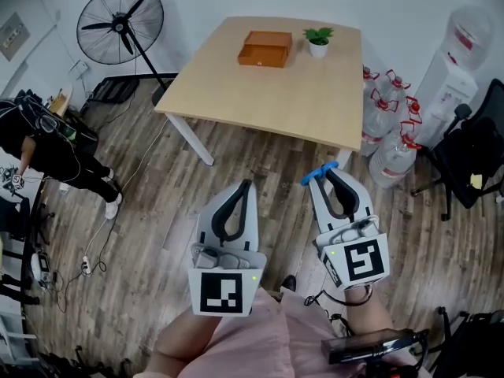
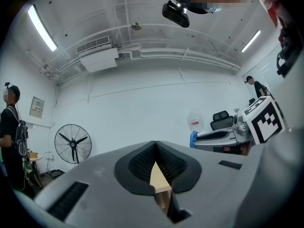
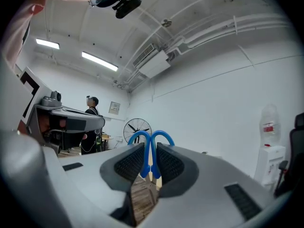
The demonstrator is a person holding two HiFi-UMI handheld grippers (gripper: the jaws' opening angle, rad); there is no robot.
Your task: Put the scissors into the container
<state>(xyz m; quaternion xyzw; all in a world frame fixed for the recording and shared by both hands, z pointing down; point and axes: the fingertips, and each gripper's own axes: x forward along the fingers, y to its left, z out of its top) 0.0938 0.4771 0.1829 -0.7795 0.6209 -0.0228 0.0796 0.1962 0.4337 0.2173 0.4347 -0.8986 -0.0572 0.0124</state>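
Blue-handled scissors (image 1: 318,172) stick out of my right gripper (image 1: 328,173), which is shut on them; their two blue loops (image 3: 151,141) rise between the black pads in the right gripper view. My left gripper (image 1: 247,184) is shut with nothing in it, its pads meeting at the tips (image 2: 155,144). Both grippers hover over the wooden floor, well short of the table. An orange-brown open box, the container (image 1: 265,49), sits on the far part of the light wooden table (image 1: 260,93).
A small potted plant (image 1: 317,40) stands beside the box. A floor fan (image 1: 120,24) is at the far left, a person (image 1: 47,144) at the left. Water bottles (image 1: 386,113), a dispenser (image 1: 457,69) and an office chair (image 1: 472,152) crowd the right.
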